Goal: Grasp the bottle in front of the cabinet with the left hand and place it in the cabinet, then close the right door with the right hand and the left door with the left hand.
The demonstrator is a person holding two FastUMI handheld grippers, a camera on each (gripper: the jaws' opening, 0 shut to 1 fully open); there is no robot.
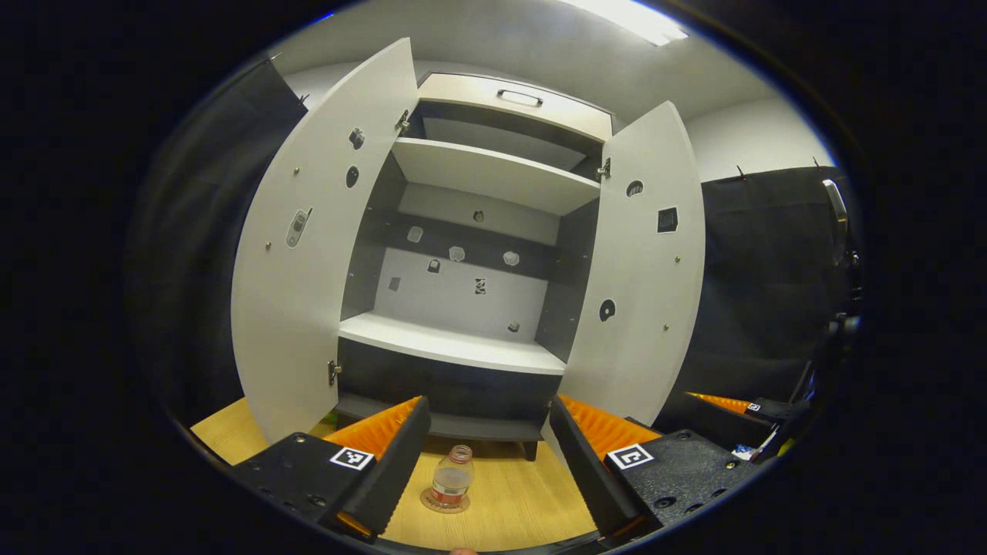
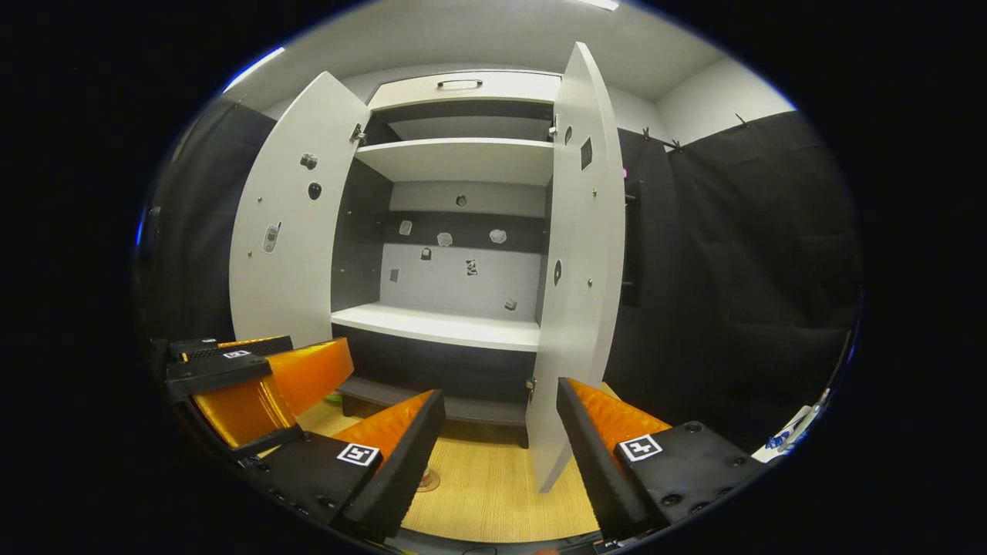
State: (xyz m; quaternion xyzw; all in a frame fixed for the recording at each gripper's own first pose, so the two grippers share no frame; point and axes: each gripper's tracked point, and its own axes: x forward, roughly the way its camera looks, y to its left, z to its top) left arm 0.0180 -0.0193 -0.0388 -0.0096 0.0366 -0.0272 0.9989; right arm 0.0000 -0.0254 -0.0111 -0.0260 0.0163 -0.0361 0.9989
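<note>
Standing upright on the wooden floor, bottle [image 1: 452,478], cap up, long axis vertical, on a small round coaster [image 1: 445,502]. Sits just ahead of the left claw [image 1: 486,462], centred in the gap between its wide-spread fingers, touching neither. Beyond it, cabinet [image 1: 463,351] with left door [image 1: 308,254] and right door [image 1: 640,293] both swung open, white shelves bare. Over in the right gripper view, right claw [image 2: 497,455] also spread wide, gripping nothing, near the right door's lower edge.
</note>
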